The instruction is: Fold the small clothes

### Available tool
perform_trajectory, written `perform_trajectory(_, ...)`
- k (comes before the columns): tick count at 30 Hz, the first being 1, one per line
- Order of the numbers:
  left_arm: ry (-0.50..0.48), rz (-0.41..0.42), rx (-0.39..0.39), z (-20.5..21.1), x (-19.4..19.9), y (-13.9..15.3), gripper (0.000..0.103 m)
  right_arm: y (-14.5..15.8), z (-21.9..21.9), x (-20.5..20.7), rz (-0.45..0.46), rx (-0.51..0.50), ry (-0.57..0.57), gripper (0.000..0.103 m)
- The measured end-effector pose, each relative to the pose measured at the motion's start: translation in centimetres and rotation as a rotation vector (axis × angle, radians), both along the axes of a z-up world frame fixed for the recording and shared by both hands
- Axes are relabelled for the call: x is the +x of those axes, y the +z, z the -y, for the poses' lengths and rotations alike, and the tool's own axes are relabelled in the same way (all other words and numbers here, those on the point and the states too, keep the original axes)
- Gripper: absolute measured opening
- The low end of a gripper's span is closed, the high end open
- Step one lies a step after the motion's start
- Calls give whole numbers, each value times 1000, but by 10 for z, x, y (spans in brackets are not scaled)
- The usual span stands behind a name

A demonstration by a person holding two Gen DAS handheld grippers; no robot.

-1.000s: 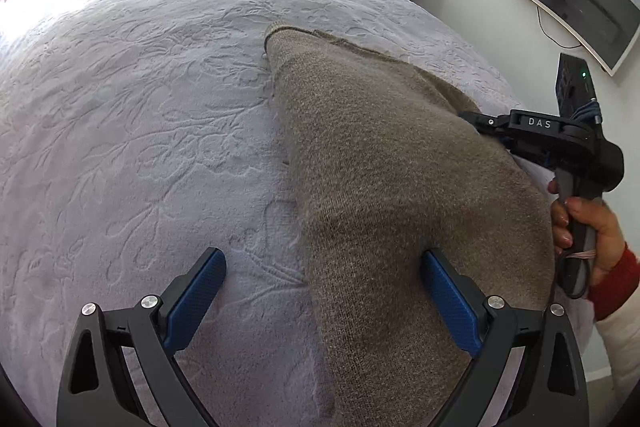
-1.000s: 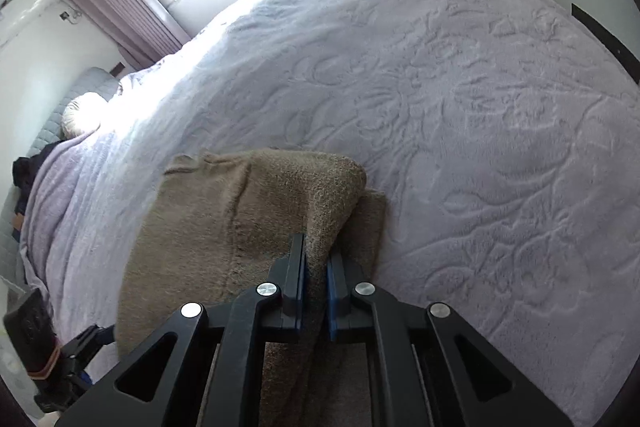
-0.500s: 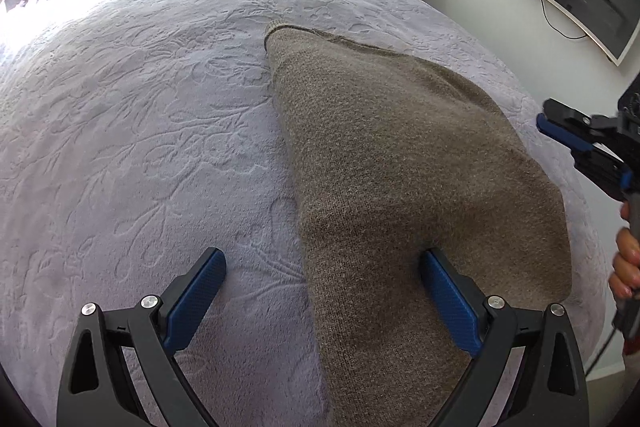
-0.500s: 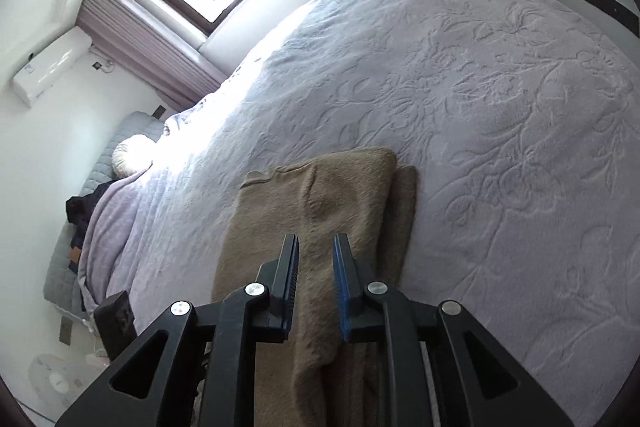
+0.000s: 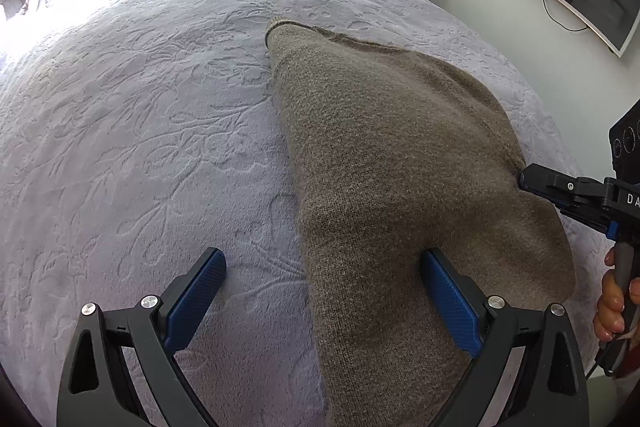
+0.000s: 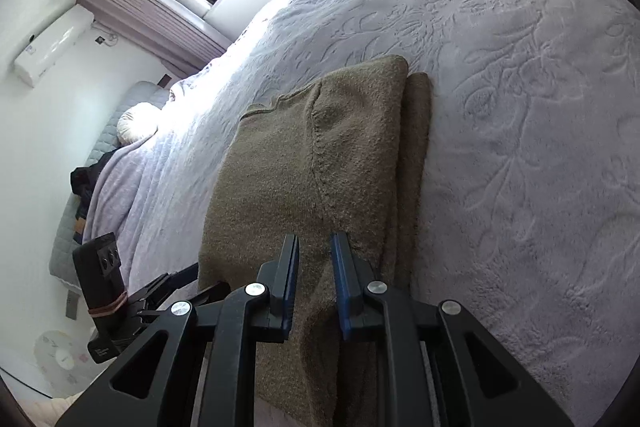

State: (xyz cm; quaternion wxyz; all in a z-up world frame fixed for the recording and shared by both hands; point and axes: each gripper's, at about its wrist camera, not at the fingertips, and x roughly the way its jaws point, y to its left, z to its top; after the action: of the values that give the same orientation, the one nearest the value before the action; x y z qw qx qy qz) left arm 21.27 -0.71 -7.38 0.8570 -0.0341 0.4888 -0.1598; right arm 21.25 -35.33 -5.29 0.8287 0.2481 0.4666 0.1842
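Left wrist view: the brown knit garment (image 5: 392,163) lies folded lengthwise on the bed (image 5: 140,115). The left hand-held gripper (image 5: 324,291) stands wide open over its near edge, one pad on the knit. The right hand-held gripper (image 6: 314,259) shows a narrow gap, nothing pinched, at the garment's side. Recommendation: pinch both layers at matching corners and lift evenly, since loose knit likely sags and skews.

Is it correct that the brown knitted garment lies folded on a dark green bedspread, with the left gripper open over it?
Not quite. The bedspread is pale lavender-white with an embossed floral pattern, not dark green; the left wrist view shows it. The rest holds: the brown knitted garment lies folded on it, and the left gripper is open over it.
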Motion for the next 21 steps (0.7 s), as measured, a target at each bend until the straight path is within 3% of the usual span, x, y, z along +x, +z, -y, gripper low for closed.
perform_trajectory(7,-8,-5,-10,-1,1,1,99,11,9,-9,29,20,-21,19)
perform_trajectory(10,-36,-25,-60,-8,6,2,99,11,18,-5,21,9,-40,21)
perform_trajectory(12,-59,-48,-117,-15,11,1,99,7,29,0,4,8,-69,35)
perform_trajectory(14,-90,-77,-160,-19,17,-2,99,-2,46,1,-16,52,-91,56)
perform_trajectory(21,-196,-144,-307,-18,39,-8,99,-29,66,34,-91,206,-66,56)
